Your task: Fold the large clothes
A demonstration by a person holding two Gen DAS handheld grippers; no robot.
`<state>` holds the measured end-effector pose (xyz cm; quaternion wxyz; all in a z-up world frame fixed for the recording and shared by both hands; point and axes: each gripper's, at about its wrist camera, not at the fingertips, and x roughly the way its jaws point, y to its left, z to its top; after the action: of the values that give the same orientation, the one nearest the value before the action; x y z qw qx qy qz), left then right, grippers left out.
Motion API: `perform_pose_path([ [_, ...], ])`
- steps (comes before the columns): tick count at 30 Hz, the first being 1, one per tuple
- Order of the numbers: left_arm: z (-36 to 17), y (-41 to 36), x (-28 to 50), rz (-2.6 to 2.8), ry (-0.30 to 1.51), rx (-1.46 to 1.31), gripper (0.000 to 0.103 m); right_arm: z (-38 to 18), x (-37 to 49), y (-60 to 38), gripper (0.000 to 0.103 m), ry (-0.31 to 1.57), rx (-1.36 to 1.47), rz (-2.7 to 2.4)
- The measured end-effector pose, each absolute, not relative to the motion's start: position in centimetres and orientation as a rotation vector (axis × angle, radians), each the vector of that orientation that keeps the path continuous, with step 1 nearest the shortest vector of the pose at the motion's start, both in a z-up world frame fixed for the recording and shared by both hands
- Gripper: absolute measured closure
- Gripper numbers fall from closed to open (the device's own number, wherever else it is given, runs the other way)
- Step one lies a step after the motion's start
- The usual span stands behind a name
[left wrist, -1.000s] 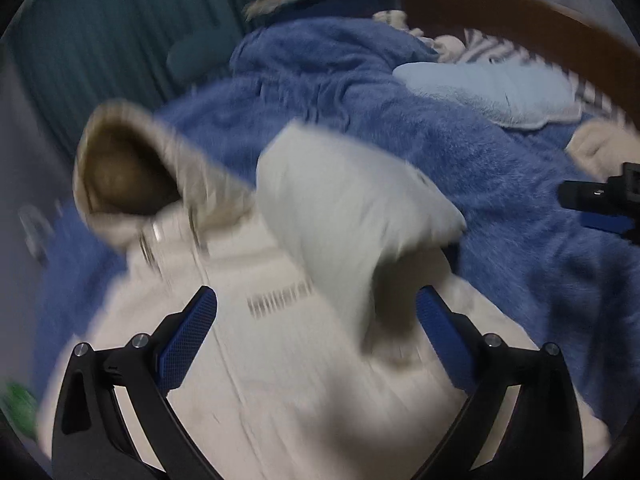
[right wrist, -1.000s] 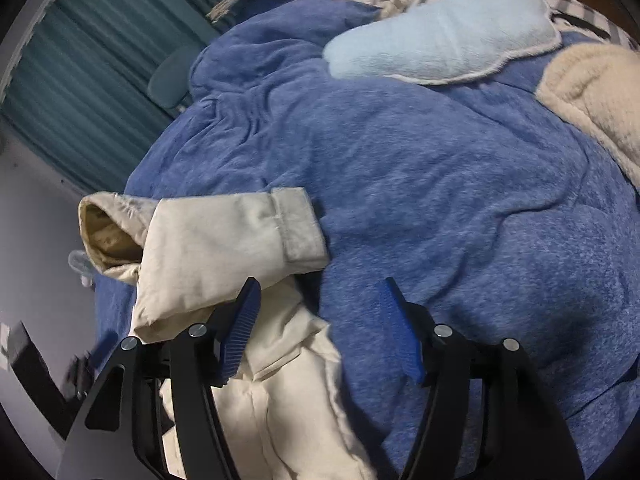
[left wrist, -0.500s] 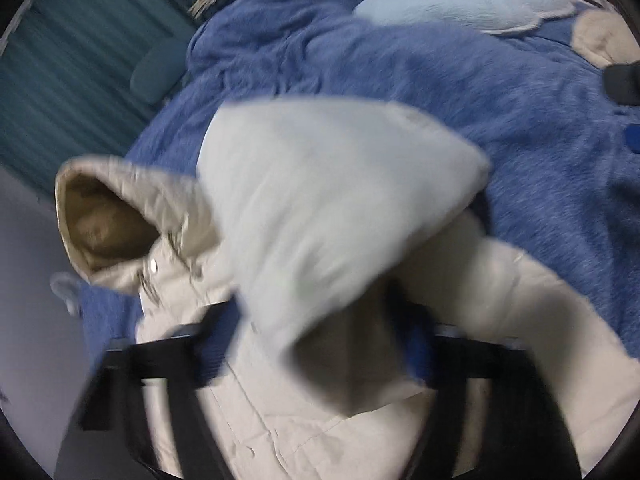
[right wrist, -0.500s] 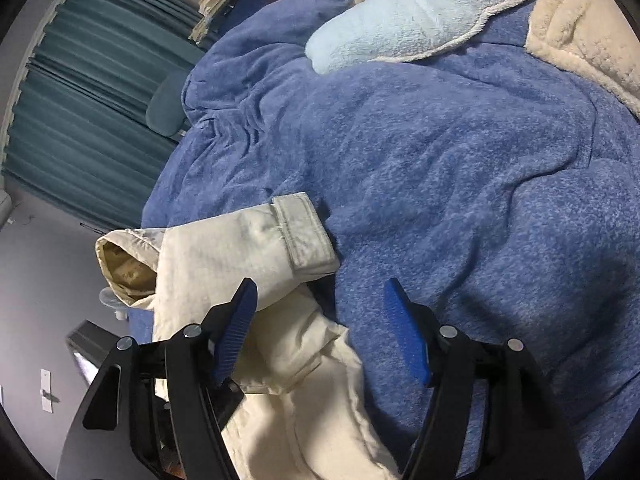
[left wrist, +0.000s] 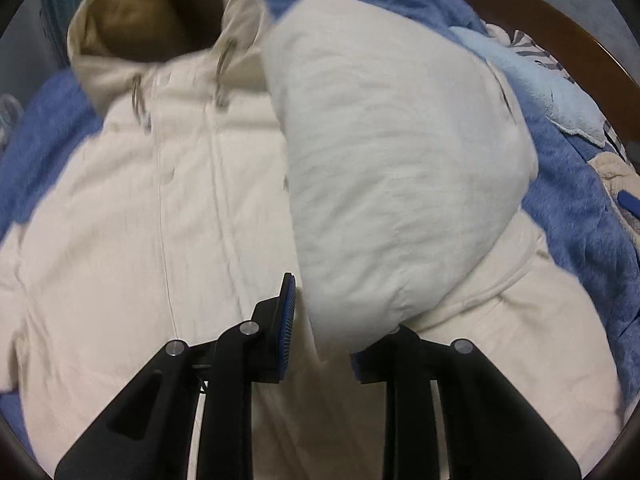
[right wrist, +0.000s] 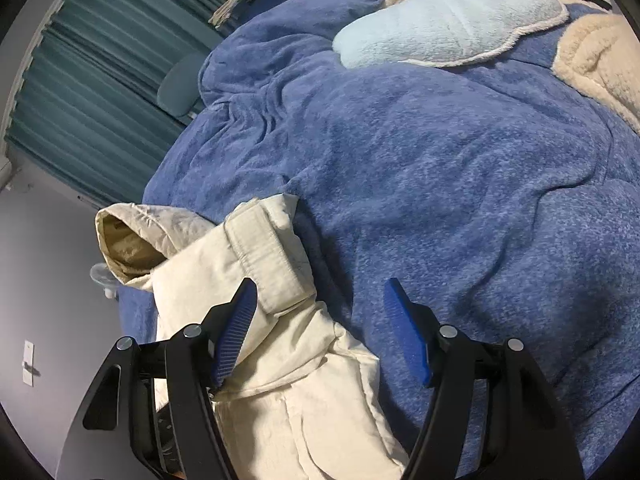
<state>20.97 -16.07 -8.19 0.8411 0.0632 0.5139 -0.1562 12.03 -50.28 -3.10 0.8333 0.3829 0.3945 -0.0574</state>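
Left wrist view: cream hooded jacket [left wrist: 168, 208] lies front-up on the blue blanket [left wrist: 580, 200], hood [left wrist: 152, 20] at the far end, hem toward the camera, so the long axis runs straight away from the fingers. Left gripper [left wrist: 320, 332] has its two pads drawn in on the near end of the sleeve [left wrist: 400, 160]; cloth fills the gap between them and one pad is mostly hidden behind it, so this reads as a clamp on the sleeve. Sleeve is lifted and bulges over the jacket's right half, angled from the gripper toward the far right. Picture is somewhat blurred. Right wrist view: same jacket sits at lower left, hood [right wrist: 132, 236] pointing left toward the curtain [right wrist: 100, 92], sleeve cuff [right wrist: 272, 256] lying across the body just beyond the left pad. Right gripper [right wrist: 320, 328] hangs over the jacket's edge with fingers [right wrist: 408, 336] well apart, holding nothing. Pale blue cushion [right wrist: 448, 16] and a fleecy cream throw [right wrist: 596, 60] rest farther up the bed, well apart from the jacket. Judgement: sleeve fold is in hand. The left hand owns the sleeve, and the move turns on laying it crosswise over the chest rather than along the body's axis. The right hand is nearer the open side edge, free to pin or tuck.
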Motion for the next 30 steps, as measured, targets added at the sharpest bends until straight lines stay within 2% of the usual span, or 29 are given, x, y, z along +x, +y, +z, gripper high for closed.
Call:
perform_pose_path([
  [2,-8.4,-15.7,20.3,-0.316,1.074,0.156,0.067,-3.0,12.4,-49.6,0.038,0.848,0.783,-0.116],
  [3,-8.4,-15.6,19.9,-0.285,1.058,0.196,0.047,-2.9,12.5,-49.3,0.037,0.852,0.767,-0.114],
  [4,-8.2,-15.7,19.4,-0.261,1.040,0.230,0.033,-2.8,12.5,-48.9,0.036,0.852,0.755,-0.108],
  [5,-8.0,-15.6,18.7,-0.241,1.005,0.274,0.029,-2.8,12.7,-48.5,0.035,0.864,0.732,-0.098],
  [8,-7.3,-15.0,16.8,-0.273,0.955,0.300,0.029,-3.1,13.3,-47.3,0.028,0.896,0.684,-0.068],
  [13,-5.4,-15.9,14.8,-0.319,0.855,0.334,0.029,-2.3,14.0,-44.8,0.006,0.888,0.558,-0.063],
  [19,-3.9,-20.8,15.1,-0.369,0.804,0.429,0.029,-0.9,14.1,-42.9,0.007,0.859,0.483,-0.067],
  [28,-6.7,-27.9,17.3,-0.300,0.773,0.701,0.029,-1.3,13.5,-45.3,0.007,0.850,0.577,-0.095],
  [29,-6.8,-28.2,17.6,-0.291,0.770,0.714,0.030,-1.4,13.5,-45.6,0.006,0.851,0.596,-0.093],
  [30,-6.8,-28.3,17.7,-0.290,0.765,0.720,0.037,-1.5,13.5,-45.8,0.006,0.852,0.614,-0.092],
])
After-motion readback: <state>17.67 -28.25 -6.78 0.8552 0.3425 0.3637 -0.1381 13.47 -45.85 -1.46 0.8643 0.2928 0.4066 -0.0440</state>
